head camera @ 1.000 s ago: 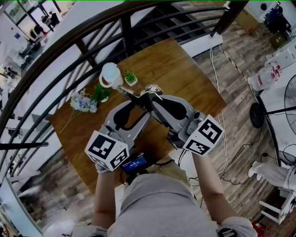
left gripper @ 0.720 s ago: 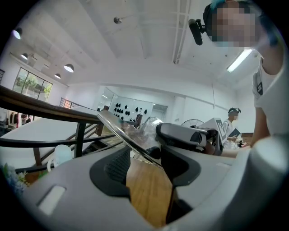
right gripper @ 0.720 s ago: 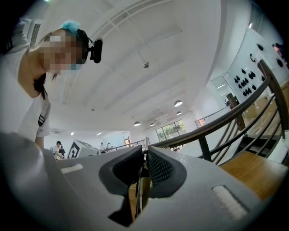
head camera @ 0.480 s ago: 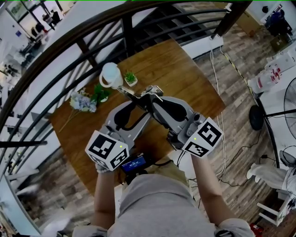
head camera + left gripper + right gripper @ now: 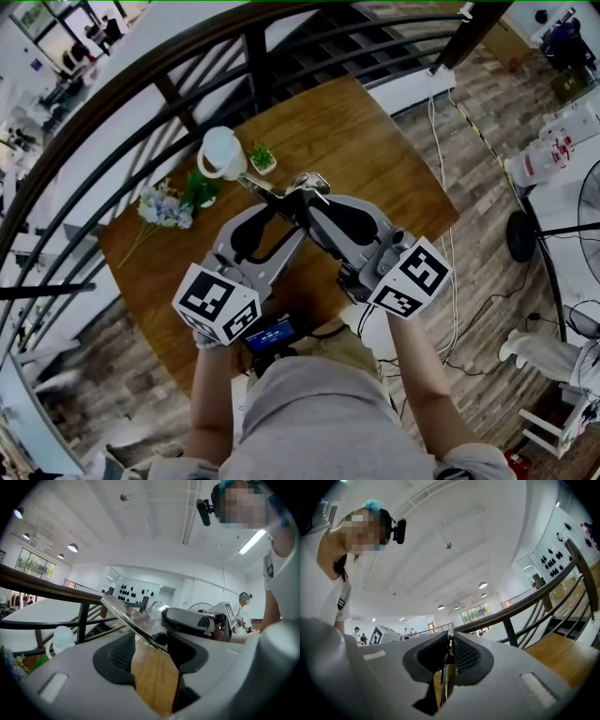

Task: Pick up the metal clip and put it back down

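Note:
The metal clip (image 5: 305,182) hangs above the wooden table (image 5: 375,159), and one shiny arm of it sticks out to the upper left. My right gripper (image 5: 312,195) is shut on it; in the right gripper view a thin metal edge (image 5: 448,677) is pinched between the black pads (image 5: 464,656). My left gripper (image 5: 277,202) stands open right beside it. In the left gripper view the clip's strip (image 5: 131,620) crosses slantwise over the wide gap of the left gripper (image 5: 152,651), and neither pad presses on it.
At the table's far left stand a white jug (image 5: 223,152), a small potted plant (image 5: 263,157), green leaves (image 5: 201,190) and a bunch of pale flowers (image 5: 163,206). A dark curved railing (image 5: 169,94) runs behind the table. Cables (image 5: 450,272) lie on the floor to the right.

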A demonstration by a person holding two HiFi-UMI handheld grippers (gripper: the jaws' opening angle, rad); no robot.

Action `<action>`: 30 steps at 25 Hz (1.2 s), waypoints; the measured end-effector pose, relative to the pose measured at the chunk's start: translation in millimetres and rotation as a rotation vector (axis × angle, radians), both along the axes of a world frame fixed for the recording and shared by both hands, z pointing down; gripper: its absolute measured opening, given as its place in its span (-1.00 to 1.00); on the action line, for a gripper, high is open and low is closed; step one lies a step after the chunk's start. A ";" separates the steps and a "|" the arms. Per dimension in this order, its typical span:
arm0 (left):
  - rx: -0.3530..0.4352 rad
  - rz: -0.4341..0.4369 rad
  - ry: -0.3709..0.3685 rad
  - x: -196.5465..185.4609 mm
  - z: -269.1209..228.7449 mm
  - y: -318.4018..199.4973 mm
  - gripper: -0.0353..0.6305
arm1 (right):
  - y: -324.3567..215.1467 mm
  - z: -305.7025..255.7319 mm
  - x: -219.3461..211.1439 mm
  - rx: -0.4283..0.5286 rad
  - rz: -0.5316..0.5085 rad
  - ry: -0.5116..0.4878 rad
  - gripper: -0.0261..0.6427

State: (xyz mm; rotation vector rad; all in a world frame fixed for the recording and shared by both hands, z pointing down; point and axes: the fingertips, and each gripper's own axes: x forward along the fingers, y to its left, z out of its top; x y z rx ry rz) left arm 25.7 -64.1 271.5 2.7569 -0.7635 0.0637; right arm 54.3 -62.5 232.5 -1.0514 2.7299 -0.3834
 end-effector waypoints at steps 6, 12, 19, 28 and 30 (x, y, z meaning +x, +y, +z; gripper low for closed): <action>-0.015 0.000 -0.010 -0.7 12.0 -16.5 -0.24 | -16.9 10.2 -0.9 -0.016 -0.006 0.008 -0.82; -0.038 -0.011 -0.024 -5.7 22.4 -41.6 -0.23 | -42.6 20.6 -6.5 -0.046 -0.020 0.012 -0.82; -0.071 -0.021 -0.036 0.6 37.3 -78.4 -0.23 | -81.4 36.4 0.3 -0.087 -0.026 0.006 -0.82; -0.131 -0.041 -0.034 4.3 65.1 -107.0 -0.23 | -111.2 63.1 2.7 -0.129 -0.042 0.027 -0.82; -0.141 -0.046 -0.034 5.3 71.1 -112.2 -0.23 | -116.6 68.9 3.7 -0.138 -0.045 0.030 -0.82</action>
